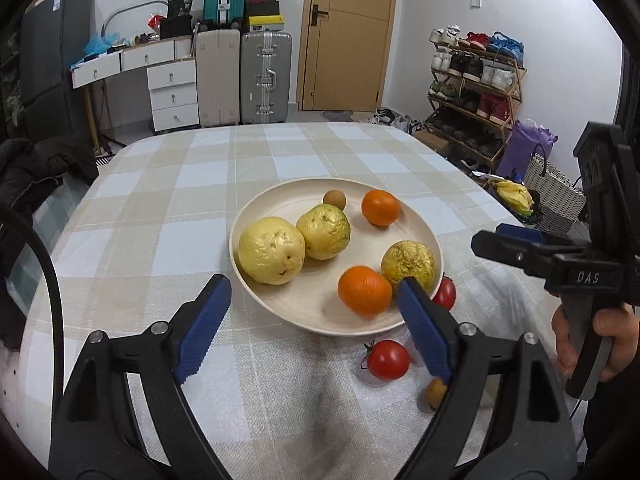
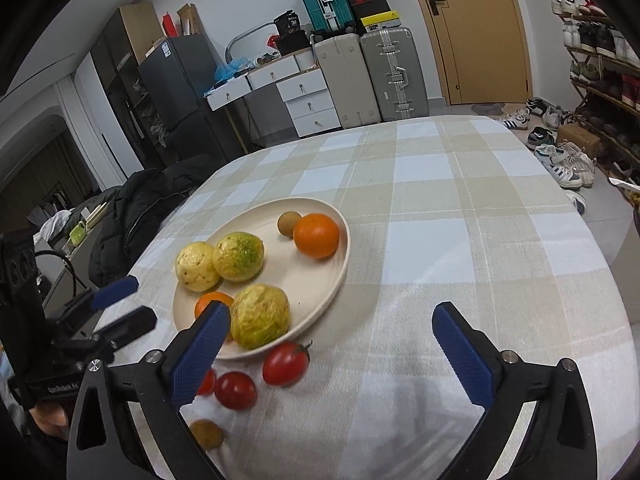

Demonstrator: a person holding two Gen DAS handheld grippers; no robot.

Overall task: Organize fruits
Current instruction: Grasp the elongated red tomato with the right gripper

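Tomatoes, three small red ones (image 2: 286, 363), lie off the cream round plate (image 2: 320, 280) at its near rim, nearer the empty, wide-apart right gripper (image 2: 332, 354); left gripper (image 1: 316, 320) likewise gapes empty.

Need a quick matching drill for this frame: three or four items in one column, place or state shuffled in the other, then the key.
Column 1
1. far orange
2. oval tomato
3. right gripper
4. black jacket

Column 2
A. jaws open, nothing between them
B. on the tablecloth, just off the plate rim
C. heaped beyond the table's left edge
D. on the plate, beside a small brown fruit

Pairs: 1-D, 2-B, 3-A, 4-C
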